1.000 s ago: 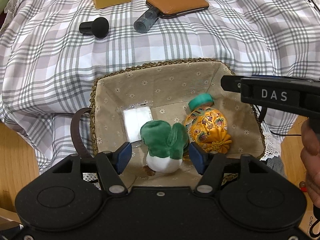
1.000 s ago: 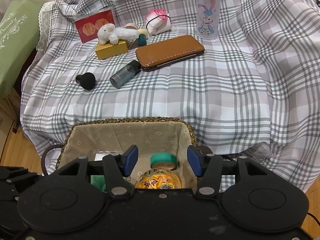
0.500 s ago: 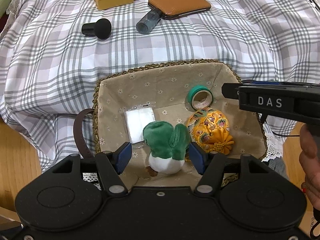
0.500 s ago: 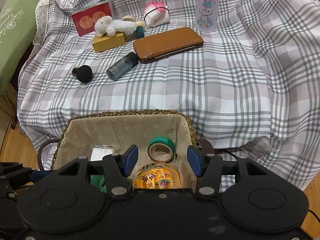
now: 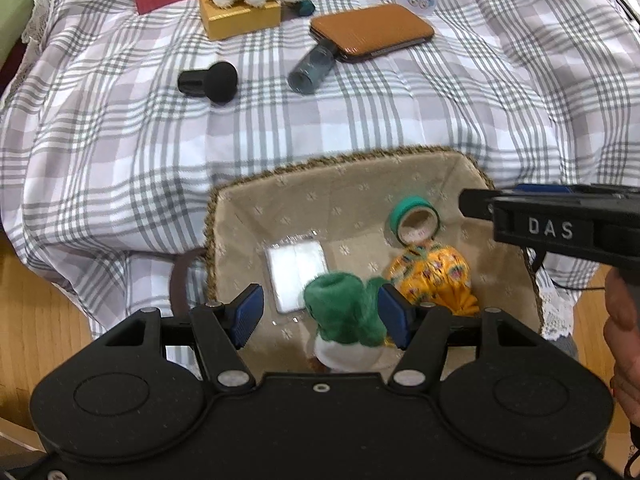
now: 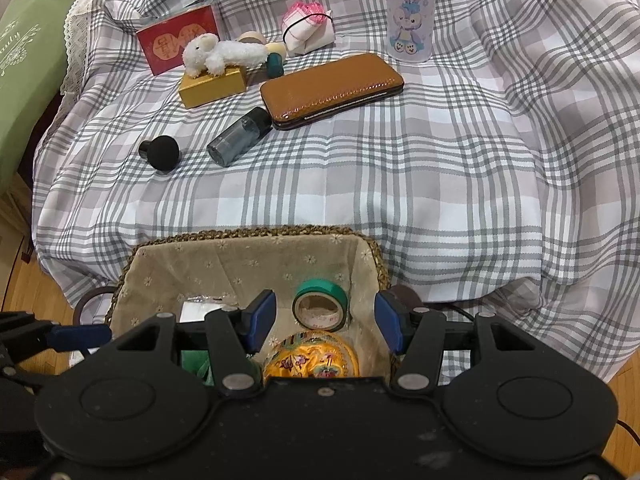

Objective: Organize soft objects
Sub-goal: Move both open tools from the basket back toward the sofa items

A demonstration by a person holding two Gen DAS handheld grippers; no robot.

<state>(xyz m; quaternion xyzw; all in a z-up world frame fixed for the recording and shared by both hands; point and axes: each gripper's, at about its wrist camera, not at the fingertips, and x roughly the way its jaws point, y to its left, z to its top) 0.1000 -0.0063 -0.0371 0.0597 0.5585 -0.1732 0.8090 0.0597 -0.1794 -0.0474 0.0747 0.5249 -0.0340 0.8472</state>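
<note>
A lined wicker basket (image 5: 340, 156) sits in front of the plaid-covered table. In it lie a green and white plush toy (image 5: 340, 308), a yellow embroidered pouch (image 5: 432, 276), a green tape roll (image 5: 414, 216) and a white packet (image 5: 296, 272). My left gripper (image 5: 320, 314) hangs open above the plush; its left pad is clear of the toy. My right gripper (image 6: 326, 320) is open above the tape roll (image 6: 320, 308) and the pouch (image 6: 312, 356), holding nothing. A white plush lamb (image 6: 220, 50) lies on a gold box at the back of the table.
On the plaid cloth lie a brown case (image 6: 332, 88), a grey bottle (image 6: 240, 136), a black knob (image 6: 160, 152), a gold box (image 6: 212, 86), a red card (image 6: 176, 42), a pink wrapped bundle (image 6: 308, 32) and a cartoon bottle (image 6: 412, 12). A green box (image 6: 24, 80) stands at the left. Wooden floor flanks the basket.
The green tape roll has turned away from the pouch's top and now shows its hole. Both views have shifted slightly, so more of the table shows. The jaws keep the same gap.
</note>
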